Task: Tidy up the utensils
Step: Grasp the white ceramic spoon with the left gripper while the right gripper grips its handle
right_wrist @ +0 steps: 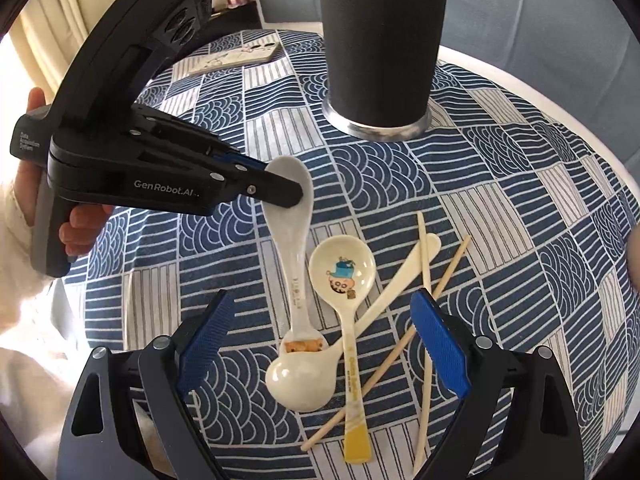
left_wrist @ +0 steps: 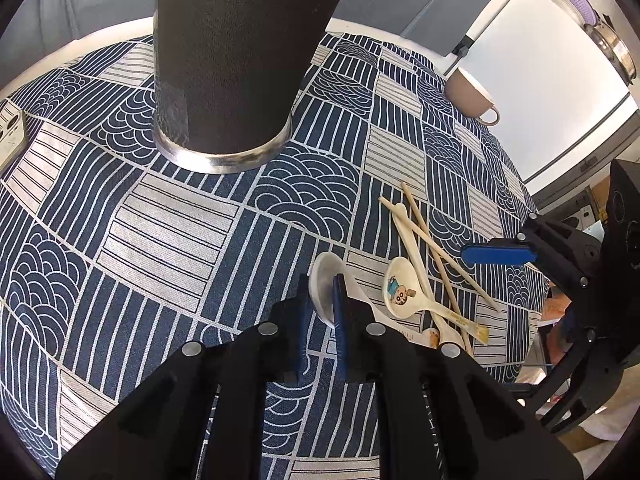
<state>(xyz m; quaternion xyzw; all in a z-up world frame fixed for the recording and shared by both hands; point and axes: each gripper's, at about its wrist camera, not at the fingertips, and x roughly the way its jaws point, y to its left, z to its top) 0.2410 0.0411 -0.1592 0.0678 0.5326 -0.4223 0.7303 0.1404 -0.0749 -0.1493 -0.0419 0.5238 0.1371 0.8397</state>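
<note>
Left gripper point(left_wrist: 322, 312) pinches white spoon point(right_wrist: 290, 208) bowl mid-cloth; right gripper point(right_wrist: 324, 344) gapes empty over cartoon spoon point(right_wrist: 342, 270), ladle spoon point(right_wrist: 298, 380), chopsticks point(right_wrist: 424, 264); holder point(right_wrist: 380, 48) near far edge; mostly undone.

This looks like a home, most likely a dining corner or a living room. A round white table point(right_wrist: 568, 92) is covered with a dark blue and white patterned cloth point(left_wrist: 168, 216), as a family would use for meals. On it lie ceramic soup spoons, one with a child's cartoon picture point(right_wrist: 343, 270), wooden chopsticks point(right_wrist: 424, 280), a white smartphone point(right_wrist: 236, 58) and a beige cup with a handle point(left_wrist: 472, 94). Behind the table there is grey-blue upholstered seating point(right_wrist: 540, 8), and cream curtains point(right_wrist: 52, 20) hang at the left side in the right wrist view
</note>
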